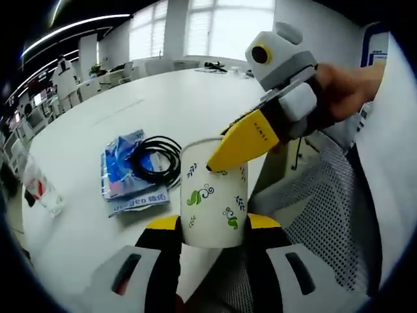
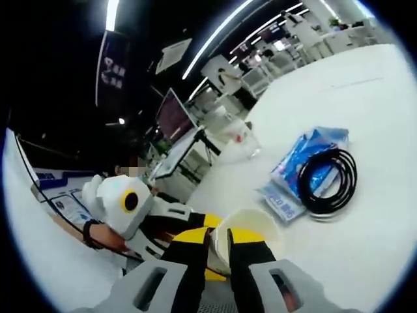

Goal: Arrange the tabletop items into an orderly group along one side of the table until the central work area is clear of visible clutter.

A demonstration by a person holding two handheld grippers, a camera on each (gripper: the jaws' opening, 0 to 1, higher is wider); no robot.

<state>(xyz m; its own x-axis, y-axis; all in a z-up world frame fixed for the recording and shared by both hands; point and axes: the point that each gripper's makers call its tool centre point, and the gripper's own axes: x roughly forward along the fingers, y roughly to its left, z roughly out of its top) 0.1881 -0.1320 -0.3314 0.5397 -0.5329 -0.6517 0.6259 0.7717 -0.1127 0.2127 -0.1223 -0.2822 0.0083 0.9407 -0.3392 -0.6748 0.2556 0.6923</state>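
A white paper cup point(image 1: 215, 195) with a green leaf print stands upright between the yellow-and-black jaws of my left gripper point(image 1: 212, 225), which is shut on its sides. My right gripper point(image 1: 225, 160) comes in from the upper right, its yellow jaws pinching the cup's rim. In the right gripper view, my right gripper point(image 2: 218, 246) is shut on the wall of the paper cup point(image 2: 251, 228), and the left gripper point(image 2: 127, 202) sits at the left in a hand. A blue packet point(image 1: 127, 173) lies on the white table point(image 1: 163, 98) with a black cable coil point(image 1: 156, 160) on top.
A clear plastic bottle point(image 1: 40, 186) lies near the table's left edge. The blue packet point(image 2: 303, 163) and cable coil point(image 2: 329, 179) lie just beyond the cup. A grey mesh chair point(image 1: 326, 202) stands by the table's near edge. Other desks and chairs are far behind.
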